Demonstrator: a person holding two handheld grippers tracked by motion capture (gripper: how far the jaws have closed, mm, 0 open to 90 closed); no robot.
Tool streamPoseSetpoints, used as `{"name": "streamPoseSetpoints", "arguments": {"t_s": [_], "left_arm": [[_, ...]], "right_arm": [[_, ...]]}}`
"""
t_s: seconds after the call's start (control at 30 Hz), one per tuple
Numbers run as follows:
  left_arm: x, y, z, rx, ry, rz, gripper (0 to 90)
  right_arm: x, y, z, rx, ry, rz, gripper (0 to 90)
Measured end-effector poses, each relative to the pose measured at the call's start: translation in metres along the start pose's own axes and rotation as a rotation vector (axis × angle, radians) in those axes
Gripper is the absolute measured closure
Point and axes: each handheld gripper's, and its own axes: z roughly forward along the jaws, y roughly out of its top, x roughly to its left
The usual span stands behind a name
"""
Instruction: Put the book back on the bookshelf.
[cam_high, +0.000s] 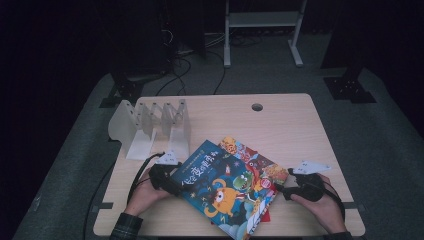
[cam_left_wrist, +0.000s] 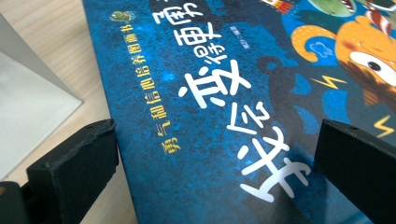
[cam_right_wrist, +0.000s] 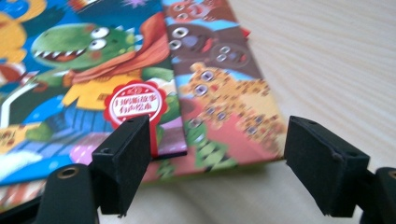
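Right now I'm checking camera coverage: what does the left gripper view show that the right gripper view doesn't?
Left gripper view: the white folding book rack and the blue picture book's white title characters. Right gripper view: the green dinosaur, the red-and-white flower sticker, and the leopard-patterned book underneath. Both: the blue picture book, the light wooden table and open black jaws.
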Motion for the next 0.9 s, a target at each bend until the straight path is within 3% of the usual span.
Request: {"name": "streamPoseSetpoints", "arguments": {"t_s": [0.17, 0.3, 0.9], "left_arm": [[-0.004, -0.002, -0.001, -0.002, 0.002, 0.0, 0.0], [-0.004, -0.003, -0.002, -0.001, 0.0, -0.007, 0.0], [-0.005, -0.005, -0.003, -0.002, -0.009, -0.016, 0.0]], "right_arm": [[-0.008, 0.013, 0.015, -0.005, -0.003, 0.008, 23.3], [-0.008, 0.02, 0.019, 0.013, -0.014, -0.018, 23.2], [-0.009, 0.001, 0.002, 0.023, -0.025, -0.012, 22.8]]}}
